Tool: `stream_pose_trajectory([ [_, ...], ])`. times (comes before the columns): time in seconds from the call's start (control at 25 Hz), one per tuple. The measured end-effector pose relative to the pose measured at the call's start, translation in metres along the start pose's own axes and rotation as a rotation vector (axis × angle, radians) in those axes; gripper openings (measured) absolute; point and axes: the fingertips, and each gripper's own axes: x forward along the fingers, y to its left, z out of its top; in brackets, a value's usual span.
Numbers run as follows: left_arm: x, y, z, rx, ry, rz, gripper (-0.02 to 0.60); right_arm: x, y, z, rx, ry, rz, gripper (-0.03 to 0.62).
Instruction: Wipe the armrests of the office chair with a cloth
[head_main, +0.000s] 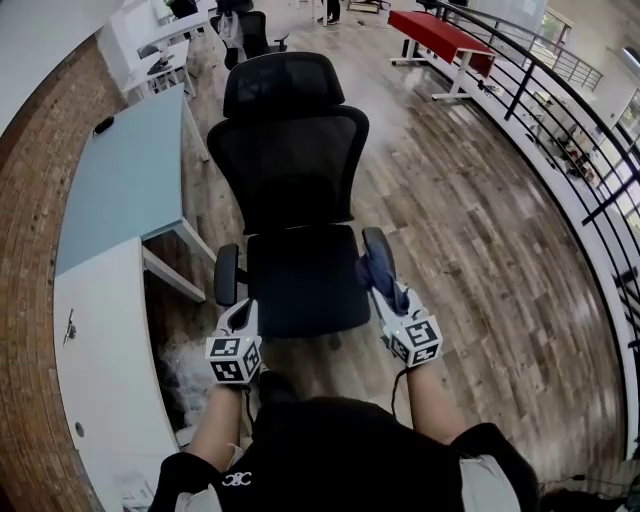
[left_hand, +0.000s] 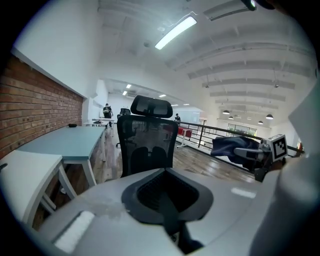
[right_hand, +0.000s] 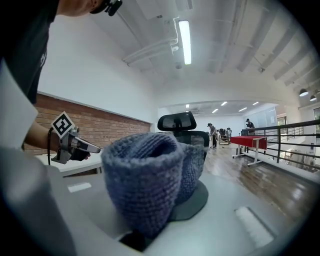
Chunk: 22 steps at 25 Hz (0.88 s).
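Right gripper (head_main: 390, 298): jaws closed on a bunched blue knitted cloth (right_hand: 150, 175), which bulges out ahead of them. The cloth sits over the front end of the right-hand armrest (head_main: 378, 243); whether it touches cannot be told. Left gripper (head_main: 240, 320): jaws together with nothing between them, just short of the left-hand armrest (head_main: 227, 272). The black office chair (head_main: 290, 150) stands seat-first toward the person on a wood floor (head_main: 470, 220), beside a pale blue desk (head_main: 125, 170).
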Motion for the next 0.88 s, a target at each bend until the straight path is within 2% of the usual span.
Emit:
stream_pose_trajectory([
  [0.2,-0.043,-0.052,-0.016,0.027,-0.020,0.051,0.006,-0.048,-0.008,0.002,0.000,-0.042,0.048,0.054],
  [0.4,-0.082,-0.077,-0.030,0.047,-0.049,0.069,0.006,-0.079,0.016,0.013,-0.049,-0.071,0.104,0.054],
  [0.64,-0.128,-0.072,-0.037,0.052,-0.093,0.069,0.006,-0.103,0.064,0.025,0.042,-0.123,0.142,0.055],
  [0.88,-0.199,-0.057,-0.067,0.030,-0.121,0.069,0.006,-0.129,0.136,0.028,0.037,-0.110,0.168,0.055],
])
